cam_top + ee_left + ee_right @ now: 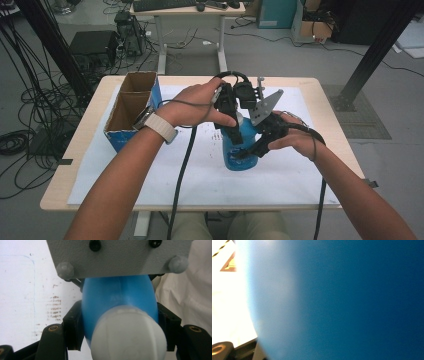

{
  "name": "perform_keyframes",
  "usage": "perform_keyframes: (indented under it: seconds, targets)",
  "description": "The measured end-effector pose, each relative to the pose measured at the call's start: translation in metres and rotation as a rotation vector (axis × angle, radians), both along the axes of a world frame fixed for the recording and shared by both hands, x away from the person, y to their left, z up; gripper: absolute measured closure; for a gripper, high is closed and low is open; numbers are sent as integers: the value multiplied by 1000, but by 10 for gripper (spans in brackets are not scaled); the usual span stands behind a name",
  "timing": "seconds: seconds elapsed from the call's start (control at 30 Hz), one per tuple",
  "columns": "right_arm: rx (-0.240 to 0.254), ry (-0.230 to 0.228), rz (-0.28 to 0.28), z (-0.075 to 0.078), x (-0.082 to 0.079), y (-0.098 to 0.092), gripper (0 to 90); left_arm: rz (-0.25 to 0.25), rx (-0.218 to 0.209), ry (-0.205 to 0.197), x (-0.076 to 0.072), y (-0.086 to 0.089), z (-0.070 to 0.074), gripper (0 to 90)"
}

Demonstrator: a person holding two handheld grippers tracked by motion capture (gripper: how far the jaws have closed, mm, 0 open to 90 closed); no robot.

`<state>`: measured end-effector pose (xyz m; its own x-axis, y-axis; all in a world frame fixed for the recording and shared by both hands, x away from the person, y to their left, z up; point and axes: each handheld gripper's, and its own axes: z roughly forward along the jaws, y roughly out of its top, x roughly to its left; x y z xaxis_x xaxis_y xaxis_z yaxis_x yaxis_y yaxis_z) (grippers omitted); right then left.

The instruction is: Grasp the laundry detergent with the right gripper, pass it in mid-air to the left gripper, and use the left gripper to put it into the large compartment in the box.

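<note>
On the left of the table (pixel 90 165) stands an open cardboard box (pixel 131 107) with a blue outer wall, its two compartments looking empty as far as the high view shows, and well apart from the work. The work itself sits near the middle of the white sheet (pixel 200 175): a blue bottle (pixel 239 150) stands upright there, its white cap (pixel 128 336) on top. Judging from how things lie, the job seems to be opening or steadying the bottle; the cap is on and looks seated, so the twisting or lifting is not yet done, and only the grasping part is in place. The left gripper (pixel 229 111) comes down from above onto the bottle's top; in the left gripper view its black jaws flank the bottle just below the cap, one on each side, drawn in close and pressing on the blue neck. Farther right, the right gripper (pixel 260 142) reaches in level at the bottle's body; in its own view the blue wall sits right against the lens and hides the pads, but the jaws are drawn in about as far as they go, so I judge it clamped on the bottle's side.
</note>
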<state>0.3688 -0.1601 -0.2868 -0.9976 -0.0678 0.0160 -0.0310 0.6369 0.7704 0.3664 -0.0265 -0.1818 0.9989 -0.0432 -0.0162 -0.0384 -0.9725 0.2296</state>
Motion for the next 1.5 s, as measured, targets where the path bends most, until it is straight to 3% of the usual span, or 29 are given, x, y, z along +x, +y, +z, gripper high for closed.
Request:
perform_keyframes:
  seconds: [0.7, 1.27, 1.37, 1.5]
  targets:
    - [5, -5, 2, 1, 0, -1, 428, 18, -7, 2, -2, -1, 1, 371]
    - [30, -11, 18, 1, 1, -3, 426, 20, 17, -3, -2, -5, 4, 373]
    - [23, 10, 0, -1, -1, -4, 424, 28, 32, 0, -2, -7, 3, 373]
    - [37, 6, 33, -6, 0, -2, 381, 32, 75, 2, -1, -12, 1, 374]
